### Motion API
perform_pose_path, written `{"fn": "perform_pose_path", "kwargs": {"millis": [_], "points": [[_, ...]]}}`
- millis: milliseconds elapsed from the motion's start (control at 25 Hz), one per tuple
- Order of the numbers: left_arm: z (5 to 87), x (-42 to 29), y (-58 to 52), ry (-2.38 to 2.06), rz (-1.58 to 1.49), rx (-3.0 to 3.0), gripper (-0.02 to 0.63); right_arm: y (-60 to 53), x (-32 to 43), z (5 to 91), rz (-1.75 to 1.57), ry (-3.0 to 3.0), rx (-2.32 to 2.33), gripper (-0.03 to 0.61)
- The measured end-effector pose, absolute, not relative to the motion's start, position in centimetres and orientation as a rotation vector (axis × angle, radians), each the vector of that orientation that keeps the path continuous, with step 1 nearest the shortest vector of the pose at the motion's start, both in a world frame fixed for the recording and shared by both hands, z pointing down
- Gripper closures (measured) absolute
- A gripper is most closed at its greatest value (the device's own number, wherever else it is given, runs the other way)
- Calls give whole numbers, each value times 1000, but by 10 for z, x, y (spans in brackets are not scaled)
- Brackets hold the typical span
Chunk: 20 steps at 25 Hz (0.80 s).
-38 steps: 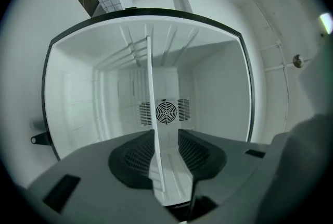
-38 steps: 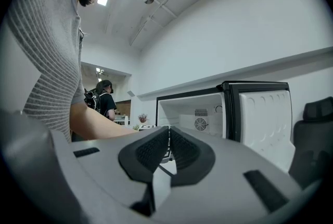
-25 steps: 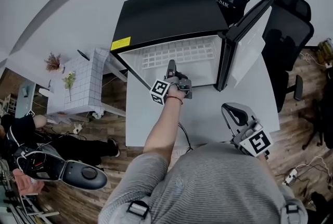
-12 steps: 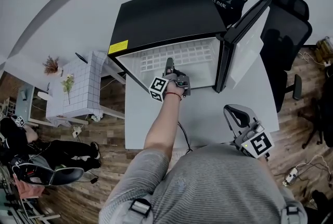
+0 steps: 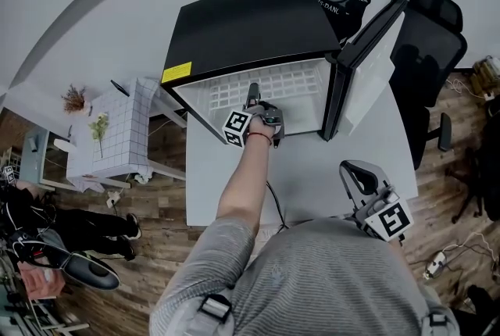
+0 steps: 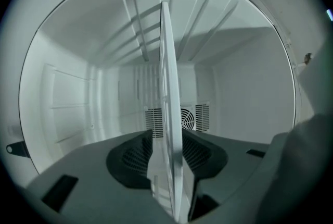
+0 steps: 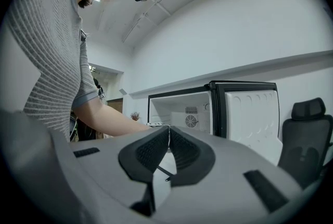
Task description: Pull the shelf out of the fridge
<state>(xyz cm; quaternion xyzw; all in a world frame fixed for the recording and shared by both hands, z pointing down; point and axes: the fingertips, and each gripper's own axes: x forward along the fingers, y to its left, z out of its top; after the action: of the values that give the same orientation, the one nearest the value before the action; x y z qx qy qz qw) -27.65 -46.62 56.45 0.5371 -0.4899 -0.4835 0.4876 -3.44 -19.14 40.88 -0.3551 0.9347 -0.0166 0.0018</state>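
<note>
Left gripper view: left hand-held gripper [image 6: 168, 152] clamps shelf [image 6: 169, 61] rim
Light, stiff grid, 12 o'clock; right hand-held gripper [image 7: 168, 132] closed, empty

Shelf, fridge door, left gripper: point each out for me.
shelf [image 6: 170, 103], left gripper view, its front edge, seen edge-on.
fridge door [image 5: 373, 70], head view, white inner panel.
left gripper [image 5: 253, 96], head view, between its fingertips.

The left gripper's [image 6: 167, 135] jaws gripped the shelf [image 6: 167, 61], seen edge-on, inside the white fridge [image 6: 67, 108]. A fan grille [image 6: 191, 119] sat on the back wall.
</note>
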Motion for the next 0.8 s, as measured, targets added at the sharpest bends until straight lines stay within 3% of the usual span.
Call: {"fn": "perform_pose_path", "kwargs": {"millis": [800], "points": [[569, -277, -489, -1237, -1181, 1252, 463, -192, -24, 413, -70, 2921, -1170, 565]]}}
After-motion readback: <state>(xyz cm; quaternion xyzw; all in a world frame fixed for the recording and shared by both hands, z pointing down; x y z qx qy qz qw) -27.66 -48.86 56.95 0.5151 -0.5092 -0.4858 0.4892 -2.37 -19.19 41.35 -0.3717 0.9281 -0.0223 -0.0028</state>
